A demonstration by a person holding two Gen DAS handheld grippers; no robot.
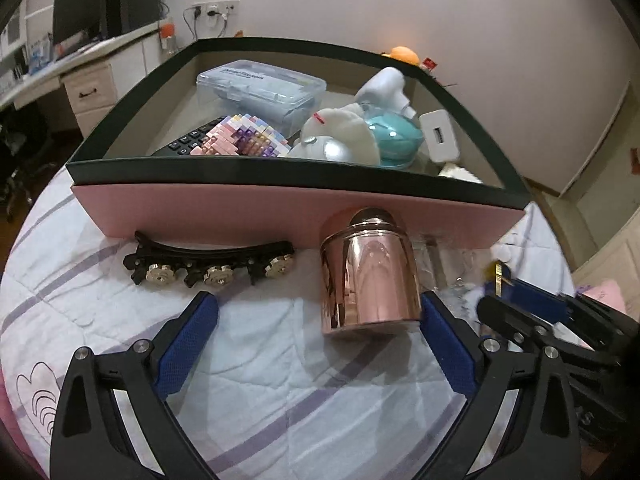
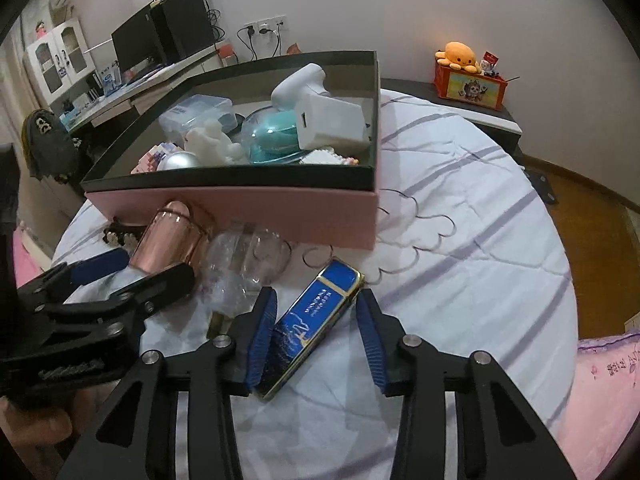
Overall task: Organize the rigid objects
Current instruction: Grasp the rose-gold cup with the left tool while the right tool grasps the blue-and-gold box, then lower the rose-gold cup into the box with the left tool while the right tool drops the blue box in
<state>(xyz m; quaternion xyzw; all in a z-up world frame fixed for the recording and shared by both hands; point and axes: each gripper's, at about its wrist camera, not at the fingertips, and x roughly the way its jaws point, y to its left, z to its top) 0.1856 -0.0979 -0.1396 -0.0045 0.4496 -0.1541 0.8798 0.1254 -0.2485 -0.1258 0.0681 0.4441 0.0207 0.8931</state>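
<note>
On the far left of the bed, just in front of the pink box point(image 1: 280, 212), a black hair clip point(image 1: 208, 264) with three gold flowers lies flat on the striped quilt point(image 1: 260, 380), beyond your left finger and untouched.

Your left gripper point(image 1: 318, 314) is spread wide. The rose-gold canister point(image 1: 370, 276) stands upright between its fingers but far off centre: its right side sits against, or just beside, the blue pad of the right finger, while a broad stretch of quilt separates it from the left finger point(image 1: 188, 340). Nothing is clamped here; the fingers are released. The canister's back is close to the box's pink wall.

To the right of the canister lies a clear plastic item point(image 2: 248, 268), crumpled-looking and hard to make out, resting on the quilt between your two grippers.

Further right, your right gripper point(image 2: 316, 320) straddles the blue case with gold trim point(image 2: 316, 312), which lies slanted on the quilt, its far end pointing up and right toward the box corner. The left pad point(image 2: 262, 336) touches the case's long left edge; the right pad stands a little apart from its far right corner. The fingers are partly closed around it but not gripping it from both sides.

The box behind holds a clear plastic case, a calculator, a block model, a white dryer-shaped device and a teal item.
</note>
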